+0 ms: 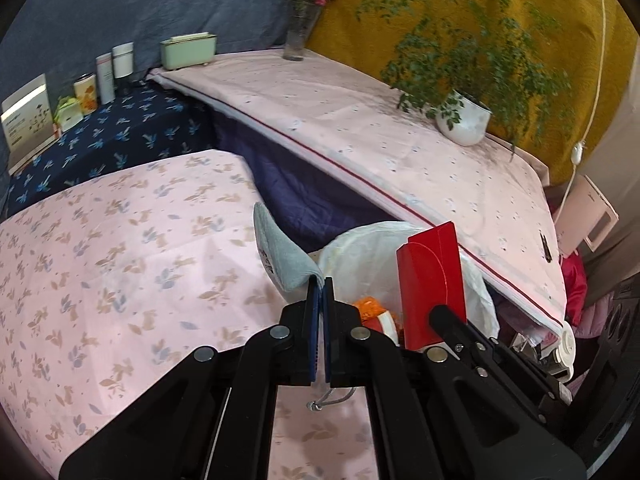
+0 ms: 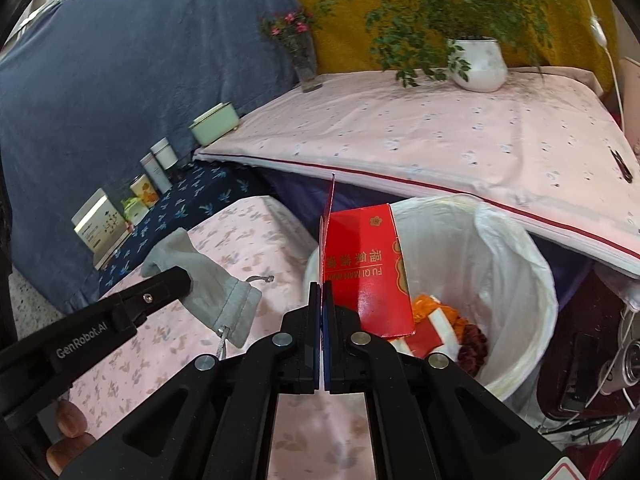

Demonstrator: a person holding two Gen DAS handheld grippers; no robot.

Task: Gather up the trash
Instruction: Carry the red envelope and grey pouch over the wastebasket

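Ahead and right of my right gripper (image 2: 321, 285) sits the bin (image 2: 516, 280), with the box (image 2: 366, 268) I hold above its near rim. To its left my left gripper (image 2: 182, 278) holds the pouch (image 2: 212, 280) over the bedspread (image 2: 248, 232). Beyond the bin lies the table (image 2: 440, 136), bearing a potted plant (image 2: 478, 62).

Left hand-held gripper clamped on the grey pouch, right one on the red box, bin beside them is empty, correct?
Not quite: the bin is not empty. The right wrist view shows orange and red scraps at its bottom. The rest holds: left hand-held gripper is clamped on the grey pouch, right hand-held gripper on the red box.
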